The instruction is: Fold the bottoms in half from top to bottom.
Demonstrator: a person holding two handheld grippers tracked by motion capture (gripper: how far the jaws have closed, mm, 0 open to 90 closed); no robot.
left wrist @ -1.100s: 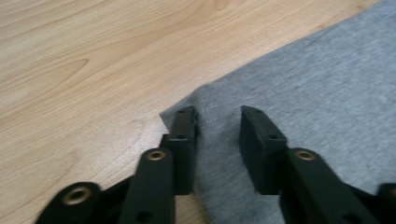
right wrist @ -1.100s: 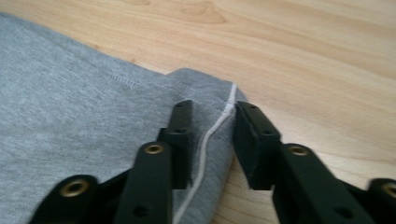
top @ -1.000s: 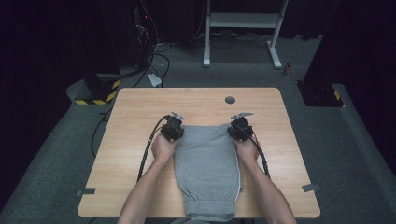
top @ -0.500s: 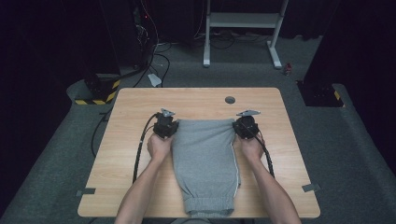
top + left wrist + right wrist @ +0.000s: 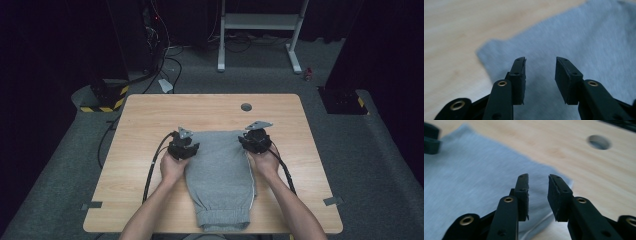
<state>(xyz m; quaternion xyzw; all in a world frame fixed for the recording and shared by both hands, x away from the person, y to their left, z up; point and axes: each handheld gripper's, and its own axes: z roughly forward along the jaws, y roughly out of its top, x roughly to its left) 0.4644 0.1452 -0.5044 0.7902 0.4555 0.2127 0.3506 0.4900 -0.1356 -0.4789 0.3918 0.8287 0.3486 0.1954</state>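
Left gripper (image 5: 540, 65), right gripper (image 5: 538, 182): jaws just opened partway, empty. Grey sweatpants (image 5: 218, 175): flat on table (image 5: 150, 112), top corners directly beneath my jaws. Soft, light, floppy; I would pinch corners.

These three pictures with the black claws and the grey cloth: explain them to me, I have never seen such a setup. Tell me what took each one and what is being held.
A person sits at a wooden table and holds a hand tool in each hand: the left gripper and the right gripper, each with two black jaws and a trailing cable. The high view looks down from above the person. The other two pictures come from small cameras riding on the grippers, looking along their jaws. On the table lie folded grey sweatpants, cuffs toward the person. Both grippers sit at the far corners of the garment. Their jaws have just been opening; in the gripper views the pads stand apart with no cloth pinched between them, so nothing is held.
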